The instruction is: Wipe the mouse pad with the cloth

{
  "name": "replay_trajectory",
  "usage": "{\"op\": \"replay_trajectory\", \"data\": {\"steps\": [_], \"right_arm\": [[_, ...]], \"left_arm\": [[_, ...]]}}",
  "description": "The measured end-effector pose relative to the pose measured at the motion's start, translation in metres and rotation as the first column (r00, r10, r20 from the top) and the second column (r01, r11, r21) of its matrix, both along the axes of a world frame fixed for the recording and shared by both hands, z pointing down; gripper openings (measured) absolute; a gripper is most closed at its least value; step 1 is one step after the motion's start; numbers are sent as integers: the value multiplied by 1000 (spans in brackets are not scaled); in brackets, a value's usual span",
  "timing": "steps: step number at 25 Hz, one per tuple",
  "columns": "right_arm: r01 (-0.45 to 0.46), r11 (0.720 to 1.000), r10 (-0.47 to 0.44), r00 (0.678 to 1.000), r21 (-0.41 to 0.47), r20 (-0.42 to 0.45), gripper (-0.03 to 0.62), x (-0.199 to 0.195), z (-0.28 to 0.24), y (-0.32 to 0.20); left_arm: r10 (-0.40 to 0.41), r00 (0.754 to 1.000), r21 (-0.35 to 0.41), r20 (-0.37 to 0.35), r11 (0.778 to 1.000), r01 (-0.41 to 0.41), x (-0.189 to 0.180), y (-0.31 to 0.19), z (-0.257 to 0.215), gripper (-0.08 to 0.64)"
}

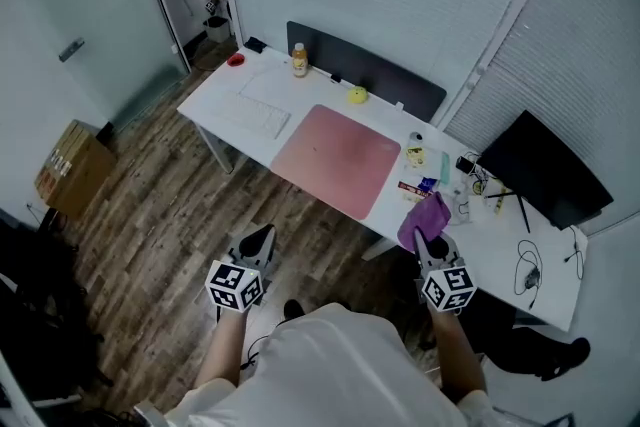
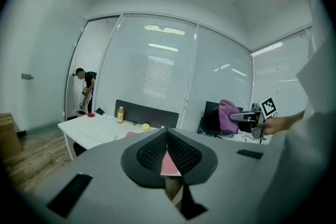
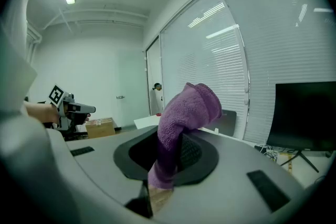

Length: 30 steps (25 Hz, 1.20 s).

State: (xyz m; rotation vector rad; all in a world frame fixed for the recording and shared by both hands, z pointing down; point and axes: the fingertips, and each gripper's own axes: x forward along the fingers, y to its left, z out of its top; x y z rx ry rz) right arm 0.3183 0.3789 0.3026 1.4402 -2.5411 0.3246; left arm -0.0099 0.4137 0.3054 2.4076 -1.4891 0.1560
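R hand-held gripper (image 1: 431, 240) clamped on purple cloth (image 1: 424, 218), at front edge of worktop (image 1: 232, 103), near pink mouse pad (image 1: 338, 158) lying flat mid-worktop. L hand-held gripper (image 1: 260, 240) closed, empty, over wood floor (image 1: 150, 215).

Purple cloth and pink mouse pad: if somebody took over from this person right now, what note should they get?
Right tongs: shut on the purple cloth, held in the air near the front edge of the desk.
Left tongs: shut, empty, held short of the desk.
Mouse pad: flat on the desk, nothing on it.
Done: cloth is gripped.
Left: lower the cloth onto the pad and wipe.
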Motion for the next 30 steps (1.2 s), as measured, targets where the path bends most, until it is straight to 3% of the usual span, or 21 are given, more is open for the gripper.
{"op": "replay_trajectory", "data": {"steps": [9,30], "right_arm": [[-24,999,25,1000,-26,15,69,-16,3,2],[-63,997,64,998,-51,17,69,-91,16,8]], "left_arm": [[9,1000,-16,-4,1000,-9,-18,3,6,18],[38,999,-36,3,999,-38,-105,-1,23,18]]}}
